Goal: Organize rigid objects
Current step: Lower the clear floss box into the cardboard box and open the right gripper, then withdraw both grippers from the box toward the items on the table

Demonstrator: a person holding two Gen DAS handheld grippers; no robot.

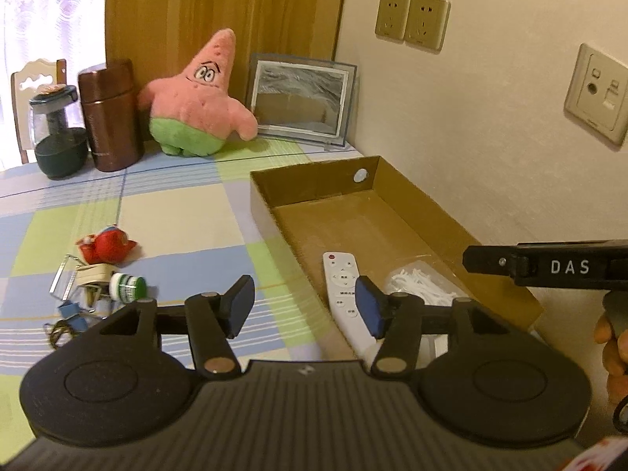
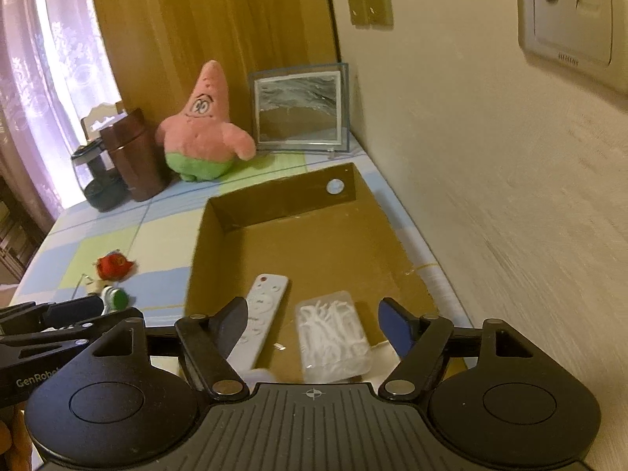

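Note:
An open cardboard box [image 1: 353, 216] [image 2: 314, 243] lies on the checked tablecloth by the wall. Inside it are a white remote [image 1: 341, 286] [image 2: 265, 306] and a clear bag of white floss picks [image 1: 420, 282] [image 2: 333, 337]. My left gripper [image 1: 304, 306] hovers open over the box's near left edge, nothing between its pads. My right gripper [image 2: 314, 324] stands open above the bag and the remote, apart from both. Left of the box lie a red toy [image 1: 106, 245] [image 2: 114, 267], a green-capped bottle [image 1: 127, 286] [image 2: 115, 298], a cream plug [image 1: 92, 276] and a blue binder clip [image 1: 72, 312].
At the table's back stand a pink star plush [image 1: 196, 98], a framed picture [image 1: 300, 98], a brown canister [image 1: 110, 114] and a glass jar [image 1: 59, 133]. The wall with sockets [image 1: 412, 19] runs close along the box's right side. A hand [image 1: 612, 353] holds the right gripper's handle.

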